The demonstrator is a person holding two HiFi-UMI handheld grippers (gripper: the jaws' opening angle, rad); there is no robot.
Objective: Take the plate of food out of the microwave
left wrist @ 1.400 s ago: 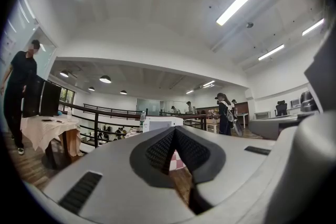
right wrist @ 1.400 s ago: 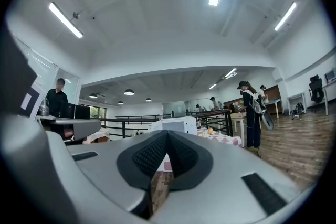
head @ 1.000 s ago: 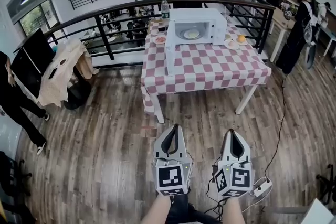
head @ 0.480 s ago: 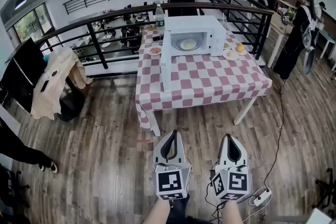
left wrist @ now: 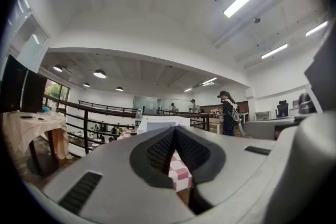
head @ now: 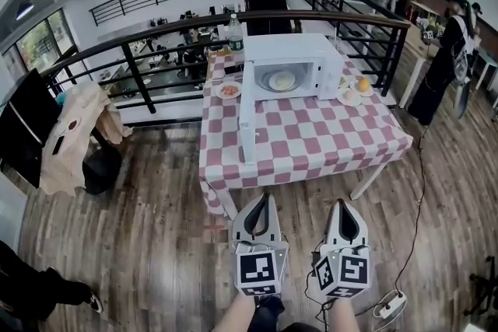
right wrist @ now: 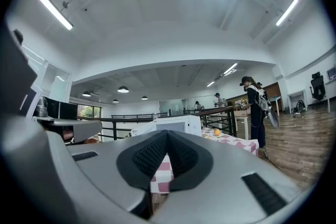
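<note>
Wood floor (head: 156, 245) | left gripper (head: 261, 198) jaws together, empty | right gripper (head: 345, 204) likewise

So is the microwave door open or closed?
Open. The door sticks out at the left, and the plate shows inside the microwave.

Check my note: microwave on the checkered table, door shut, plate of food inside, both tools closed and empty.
Wrong on the door: it stands open, swung out to the left, as the head view shows. The rest holds: microwave on the checkered table, plate of food inside, left tool and right tool closed and empty.
</note>
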